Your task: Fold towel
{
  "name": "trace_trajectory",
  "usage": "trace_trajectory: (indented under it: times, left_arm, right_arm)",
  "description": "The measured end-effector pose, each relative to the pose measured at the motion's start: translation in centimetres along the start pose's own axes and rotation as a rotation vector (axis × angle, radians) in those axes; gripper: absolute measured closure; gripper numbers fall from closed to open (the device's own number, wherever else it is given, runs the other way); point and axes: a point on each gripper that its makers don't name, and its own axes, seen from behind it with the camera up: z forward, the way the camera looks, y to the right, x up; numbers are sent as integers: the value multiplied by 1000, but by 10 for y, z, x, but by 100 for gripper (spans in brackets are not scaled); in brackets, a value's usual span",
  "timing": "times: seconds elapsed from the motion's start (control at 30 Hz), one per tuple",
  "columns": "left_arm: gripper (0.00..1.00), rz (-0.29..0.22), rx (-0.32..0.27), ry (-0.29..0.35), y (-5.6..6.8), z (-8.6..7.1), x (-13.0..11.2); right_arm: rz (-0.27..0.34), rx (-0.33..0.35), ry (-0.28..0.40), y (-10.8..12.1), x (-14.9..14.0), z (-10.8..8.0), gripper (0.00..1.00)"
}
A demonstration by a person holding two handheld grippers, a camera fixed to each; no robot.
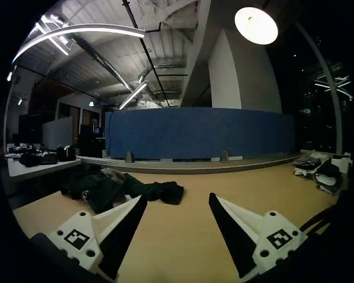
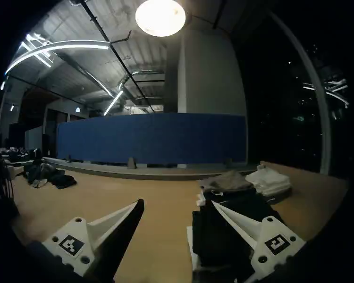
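The left claw (image 1: 177, 195) is held spread over the bench (image 1: 186, 236), nothing pinched, with crumpled towels (image 1: 111, 186) dumped far left. The right claw (image 2: 178, 202) is spread too, with folded stacks (image 2: 269, 181) parked to its right.

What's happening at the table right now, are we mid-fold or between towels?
Between towels, it seems. The left gripper and the right gripper are both open and empty above the wooden table. A crumpled heap of dark towels lies ahead of the left one, not yet picked up. Several folded stacks sit on the table close to the right gripper.
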Motion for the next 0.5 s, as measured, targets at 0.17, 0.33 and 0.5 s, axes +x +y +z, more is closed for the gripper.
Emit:
trace_trajectory:
  times: [0.17, 0.33, 0.5]
  left_arm:
    - [3, 0, 0, 0, 0, 0, 0]
    - [3, 0, 0, 0, 1, 0, 0]
    - [3, 0, 0, 0, 0, -1, 0]
  right_arm:
    - [0, 0, 0, 1, 0, 0, 0]
    - [0, 0, 0, 1, 1, 0, 0]
    - [-1, 0, 0, 1, 1, 0, 0]
